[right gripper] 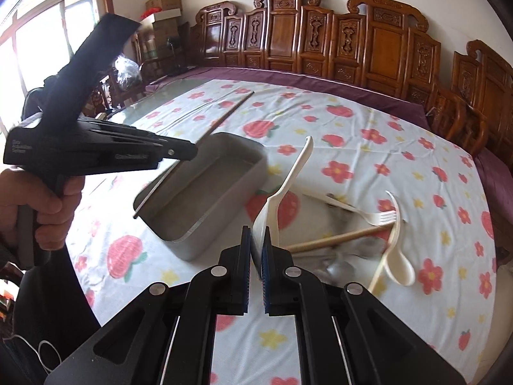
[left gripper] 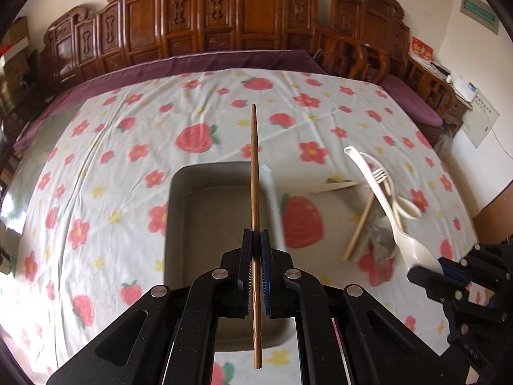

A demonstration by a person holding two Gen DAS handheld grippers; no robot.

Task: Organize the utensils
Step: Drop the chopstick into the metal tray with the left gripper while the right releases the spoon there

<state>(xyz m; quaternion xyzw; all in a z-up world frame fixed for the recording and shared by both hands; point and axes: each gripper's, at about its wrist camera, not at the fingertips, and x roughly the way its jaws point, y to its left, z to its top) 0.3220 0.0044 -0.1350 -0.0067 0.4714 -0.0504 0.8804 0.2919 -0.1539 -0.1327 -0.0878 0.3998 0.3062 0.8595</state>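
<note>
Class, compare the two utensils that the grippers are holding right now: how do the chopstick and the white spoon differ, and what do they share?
The chopstick is brown, thin and straight; the white spoon is broad with a curved handle. The chopstick is clamped along its length, sticking out both ways from the left gripper; the spoon is pinched at its bowl end by the right gripper. Both are held above the floral cloth, near the grey tray.

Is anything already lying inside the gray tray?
No. In the right wrist view the gray tray shows only its bare bottom; the fork lies on the tablecloth.

left wrist: looks down claw | right wrist: same | shared: tray (left gripper: 179, 211)
</note>
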